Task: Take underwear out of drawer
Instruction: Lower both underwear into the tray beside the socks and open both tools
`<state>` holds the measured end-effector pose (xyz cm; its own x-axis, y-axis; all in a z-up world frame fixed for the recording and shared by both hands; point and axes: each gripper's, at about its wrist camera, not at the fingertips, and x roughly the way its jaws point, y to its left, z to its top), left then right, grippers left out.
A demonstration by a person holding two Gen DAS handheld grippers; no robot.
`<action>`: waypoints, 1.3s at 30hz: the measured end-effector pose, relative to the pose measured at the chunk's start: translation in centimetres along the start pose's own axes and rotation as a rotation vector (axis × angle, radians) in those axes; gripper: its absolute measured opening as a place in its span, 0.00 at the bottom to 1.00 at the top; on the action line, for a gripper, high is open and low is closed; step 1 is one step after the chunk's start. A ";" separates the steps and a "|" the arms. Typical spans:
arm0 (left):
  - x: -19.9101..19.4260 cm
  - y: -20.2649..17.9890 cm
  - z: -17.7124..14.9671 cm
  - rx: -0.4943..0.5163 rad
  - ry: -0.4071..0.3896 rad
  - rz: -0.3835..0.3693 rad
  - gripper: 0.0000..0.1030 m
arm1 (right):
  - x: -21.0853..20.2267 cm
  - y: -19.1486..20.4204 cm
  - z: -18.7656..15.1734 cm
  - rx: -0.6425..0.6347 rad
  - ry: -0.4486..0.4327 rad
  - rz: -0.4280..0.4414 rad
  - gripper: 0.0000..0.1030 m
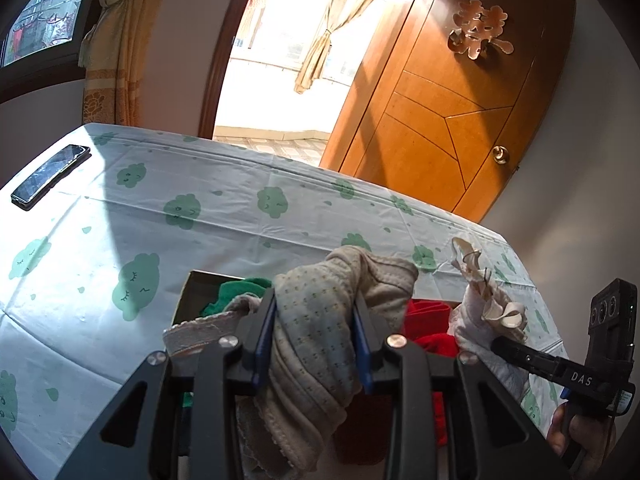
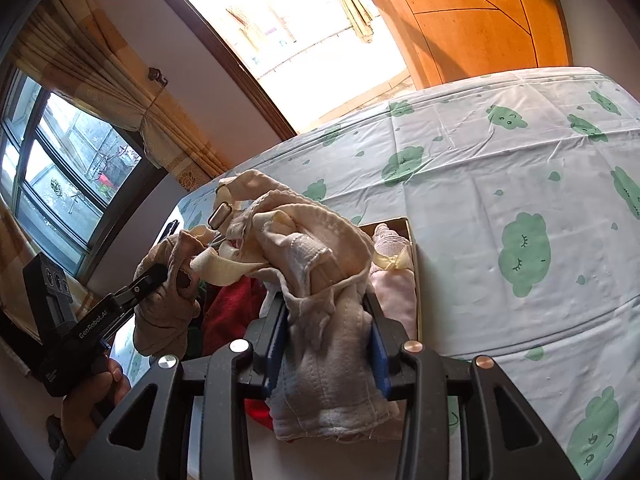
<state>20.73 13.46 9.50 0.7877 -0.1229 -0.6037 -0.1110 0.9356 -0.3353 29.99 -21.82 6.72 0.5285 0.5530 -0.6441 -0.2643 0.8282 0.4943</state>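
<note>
Grip was confirmed on both sides. The left hand-held gripper (image 1: 316,332) pointed downward and forward, its blue pads clamped on a beige dotted underwear piece (image 1: 320,320) held above the drawer box (image 1: 188,296). The right hand-held gripper (image 2: 328,332) pointed downward likewise, its pads pressing a cream undergarment (image 2: 320,320) whose straps and metal ring rose above the box. Fingers of the person's hand (image 1: 576,432) wrapped the right unit's handle at the lower right of the left wrist view.

The drawer box lay on a bed (image 1: 200,208) covered by a pale sheet printed with green clouds. Red cloth (image 1: 428,320) and green cloth (image 1: 236,292) remained inside the box, partly hidden by the lifted garments. A wooden door (image 1: 440,120) stood open beyond the bed beside a bright doorway.

Only the left wrist view showed a phone (image 1: 50,176) on the bed. Only the right wrist view showed pink garments (image 2: 394,280) at the box's right side and a window (image 2: 60,168).
</note>
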 end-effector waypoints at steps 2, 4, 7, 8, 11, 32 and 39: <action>0.4 0.0 -0.3 0.007 0.006 0.005 0.33 | 0.2 0.1 0.0 -0.010 0.002 -0.015 0.39; 0.6 0.0 -0.5 0.012 0.007 0.011 0.35 | 0.5 0.0 -0.1 -0.016 0.006 -0.017 0.40; 0.8 0.0 -0.5 0.018 0.007 0.014 0.39 | 0.8 0.0 -0.2 -0.032 0.020 -0.029 0.42; 0.8 0.0 -0.5 0.019 0.004 0.018 0.43 | 0.9 0.0 -0.3 -0.034 0.023 -0.032 0.42; 0.9 0.0 -0.6 0.019 0.004 0.016 0.45 | 1.0 0.0 -0.3 -0.042 0.028 -0.034 0.44; -4.5 -0.9 -1.7 0.029 -0.086 -0.081 0.66 | -2.9 1.8 -1.1 -0.136 -0.072 -0.015 0.64; -7.0 -1.6 -2.9 0.040 -0.107 -0.134 0.69 | -4.5 2.0 -2.1 -0.148 -0.095 0.005 0.64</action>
<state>13.70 11.88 12.17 0.8543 -0.2136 -0.4738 0.0220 0.9257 -0.3776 25.36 -22.47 9.35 0.5987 0.5522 -0.5802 -0.3793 0.8335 0.4018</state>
